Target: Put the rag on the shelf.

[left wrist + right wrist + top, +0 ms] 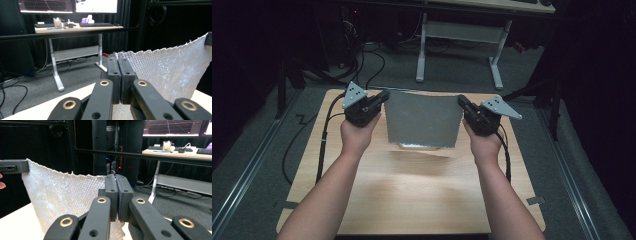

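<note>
Black tongs point(384, 96) with brass rivets, grey triangular plates, black cables.

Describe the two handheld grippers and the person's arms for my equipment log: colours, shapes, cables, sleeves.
Both the left gripper and the right gripper are black, each topped by a grey three-cornered plate with small dark holes. Their flat black jaws hang on linkage bars with brass-coloured pivot rings. A black cable trails from each back along the table. The forearms are bare, with no sleeves or gloves in view.
</note>
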Demonstrator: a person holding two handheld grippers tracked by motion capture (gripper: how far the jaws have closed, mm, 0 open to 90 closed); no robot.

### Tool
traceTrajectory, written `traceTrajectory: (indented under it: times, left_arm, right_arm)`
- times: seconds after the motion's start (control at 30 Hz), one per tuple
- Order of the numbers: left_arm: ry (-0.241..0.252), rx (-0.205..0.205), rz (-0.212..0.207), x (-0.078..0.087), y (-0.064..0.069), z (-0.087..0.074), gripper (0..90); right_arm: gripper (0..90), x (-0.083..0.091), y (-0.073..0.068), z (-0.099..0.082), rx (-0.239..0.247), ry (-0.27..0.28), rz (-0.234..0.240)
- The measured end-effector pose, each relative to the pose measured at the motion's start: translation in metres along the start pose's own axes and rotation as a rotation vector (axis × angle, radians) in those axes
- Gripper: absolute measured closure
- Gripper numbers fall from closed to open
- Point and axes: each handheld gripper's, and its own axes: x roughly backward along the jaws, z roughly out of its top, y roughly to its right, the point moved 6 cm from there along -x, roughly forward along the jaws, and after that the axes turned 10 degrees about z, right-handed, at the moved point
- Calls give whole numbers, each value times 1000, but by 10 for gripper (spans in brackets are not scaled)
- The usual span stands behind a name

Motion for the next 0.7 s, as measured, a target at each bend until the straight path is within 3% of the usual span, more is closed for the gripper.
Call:
traceTrajectory:
  times: [0.17, 0.4, 0.63, 0.7]
  left_arm:
    - [-5, 15, 16, -11, -3, -2, 895]
    - [-60, -3, 45, -32, -12, -8, 894]
    - [-165, -4, 54, -50, -22, -30, 894]
    - [-175, 5, 53, -52, -23, -35, 894]
  right_arm:
    - [894, -11, 9, 2, 0, -6, -14]
    - [894, -32, 23, -2, 0, -49, -30]
    - [894, -52, 33, -15, 4, -119, -38]
    - [894, -56, 35, -21, -5, -140, -41]
